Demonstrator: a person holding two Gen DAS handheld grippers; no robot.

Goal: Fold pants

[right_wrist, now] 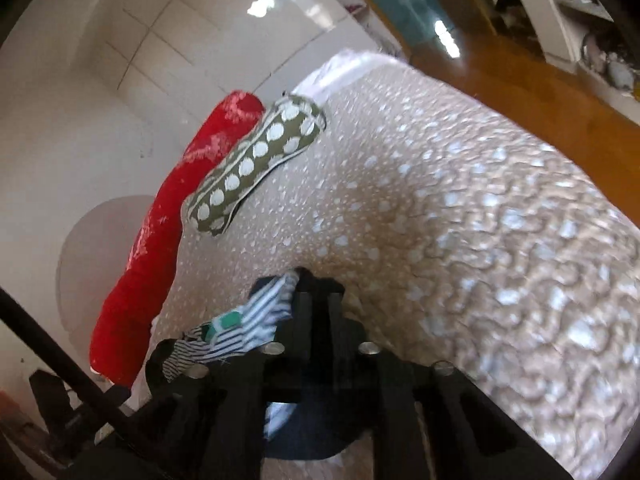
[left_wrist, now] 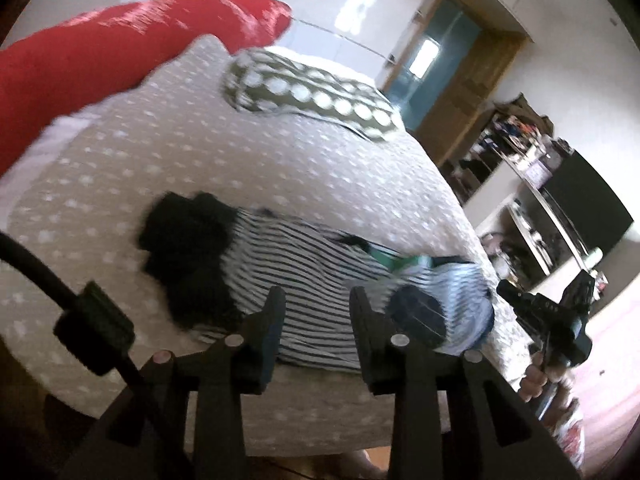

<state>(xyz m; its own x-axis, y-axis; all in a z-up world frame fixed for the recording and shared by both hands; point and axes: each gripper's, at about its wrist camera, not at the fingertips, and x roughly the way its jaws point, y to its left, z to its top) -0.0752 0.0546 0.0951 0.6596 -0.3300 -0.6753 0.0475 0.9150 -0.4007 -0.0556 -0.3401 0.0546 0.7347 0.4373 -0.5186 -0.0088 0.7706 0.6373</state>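
Centrally, striped pants (left_wrist: 304, 280) were laid on the dotted bed (left_wrist: 160, 160), left tongs (left_wrist: 316, 300) released above them, right tongs (right_wrist: 316, 280) clenched on the pants' fabric, red pillow (left_wrist: 120, 36) seen upper left.

left hand-held gripper (left_wrist: 316, 300): black fingers | silver screws | black cable (left_wrist: 36, 272) | fingers (left_wrist: 534, 380) possibly bare

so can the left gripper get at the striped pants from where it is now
Probably yes. The left gripper is open with the striped pants lying on the bed just ahead of its fingers, and nothing sits between them. The right gripper already grips another part.
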